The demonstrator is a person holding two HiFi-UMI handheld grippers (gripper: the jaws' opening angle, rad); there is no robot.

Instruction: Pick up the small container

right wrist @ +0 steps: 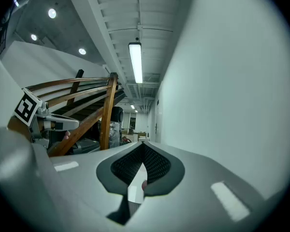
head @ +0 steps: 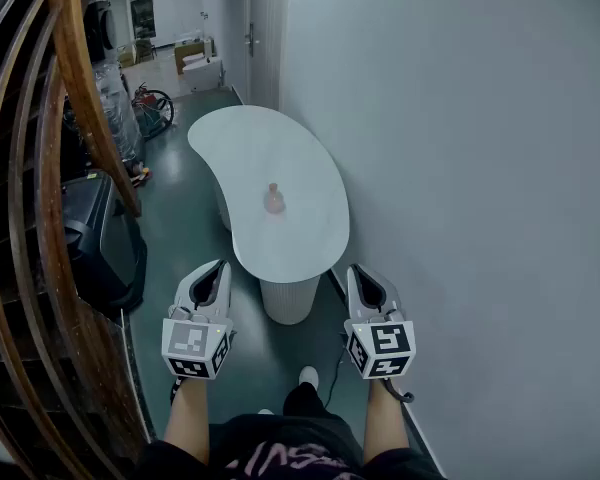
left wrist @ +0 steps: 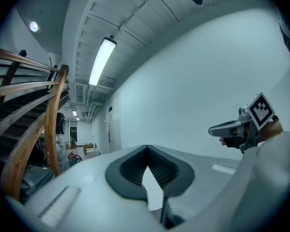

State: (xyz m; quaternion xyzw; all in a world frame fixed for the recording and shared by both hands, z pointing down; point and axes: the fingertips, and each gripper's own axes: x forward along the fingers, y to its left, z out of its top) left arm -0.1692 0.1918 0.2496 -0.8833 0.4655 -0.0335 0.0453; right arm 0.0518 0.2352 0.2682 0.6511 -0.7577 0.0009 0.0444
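Two grippers sit low in front of me, one in each hand, both pointing forward and both short of the table's near end. My left gripper (head: 221, 265) has its jaws closed tip to tip. In its own view the dark ribbed pads (left wrist: 133, 168) meet in a point with nothing caught between them, and only a pale wedge of tabletop shows through the slot below. My right gripper (head: 356, 269) is the same, drawn together at the tips and empty. A tiny pink spot shows in the slot under its pads (right wrist: 157, 166), too small for me to say what it is.

The small container (head: 274, 199), pinkish with a narrow top, stands upright and alone near the middle of the white kidney-shaped table (head: 305, 158). It is well apart from both grippers and sits roughly on the line between them, ahead of me. The table rests on a pale ribbed pedestal (head: 288, 301) close to the light wall (head: 460, 168) on my right.

On my left a curved wooden stair handrail (head: 85, 88) sweeps past, over a dark green floor (head: 185, 223). My white shoe (head: 308, 375) shows between my forearms. A long ceiling light (right wrist: 136, 62) glows overhead down the corridor.
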